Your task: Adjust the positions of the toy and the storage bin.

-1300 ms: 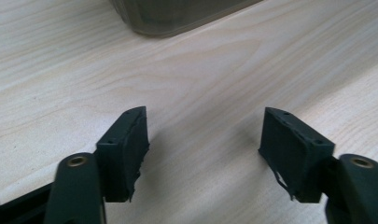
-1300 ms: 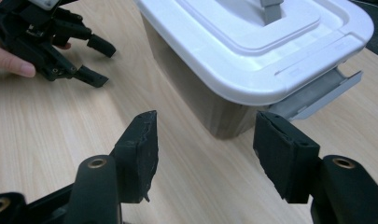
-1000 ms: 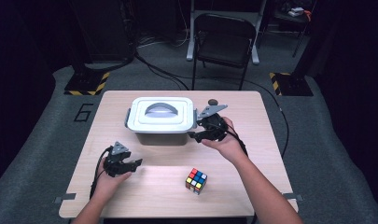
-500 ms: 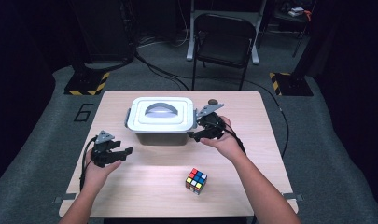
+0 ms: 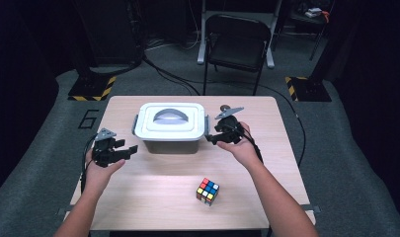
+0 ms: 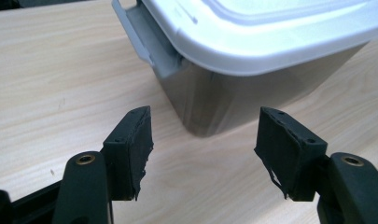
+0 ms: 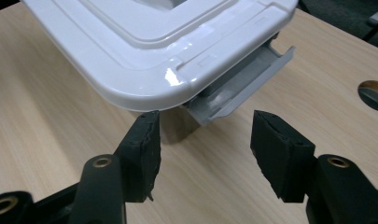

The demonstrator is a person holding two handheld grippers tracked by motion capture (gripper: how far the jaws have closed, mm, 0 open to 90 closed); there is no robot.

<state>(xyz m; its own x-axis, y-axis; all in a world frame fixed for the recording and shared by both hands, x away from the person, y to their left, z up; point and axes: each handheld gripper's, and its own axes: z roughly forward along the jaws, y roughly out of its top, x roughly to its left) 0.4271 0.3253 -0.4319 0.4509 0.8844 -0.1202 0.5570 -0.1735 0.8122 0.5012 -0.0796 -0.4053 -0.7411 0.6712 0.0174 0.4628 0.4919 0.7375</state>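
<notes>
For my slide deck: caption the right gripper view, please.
Open right gripper faces the grey side latch of a white-lidded box.

Premises: a recording studio or test lab, not a home. A small wooden worktop (image 5: 153, 182) stands alone on grey carpet (image 5: 345, 163), with dark surroundings on the far side and both flanks. Stand bases marked with yellow-and-black hazard tape (image 5: 91, 91) sit far left and far right (image 5: 306, 89). Black cables (image 5: 173, 79) run across the floor. A number six (image 5: 89, 119) is marked on the carpet at left. A folding chair (image 5: 237, 47) stands beyond the worktop.
</notes>
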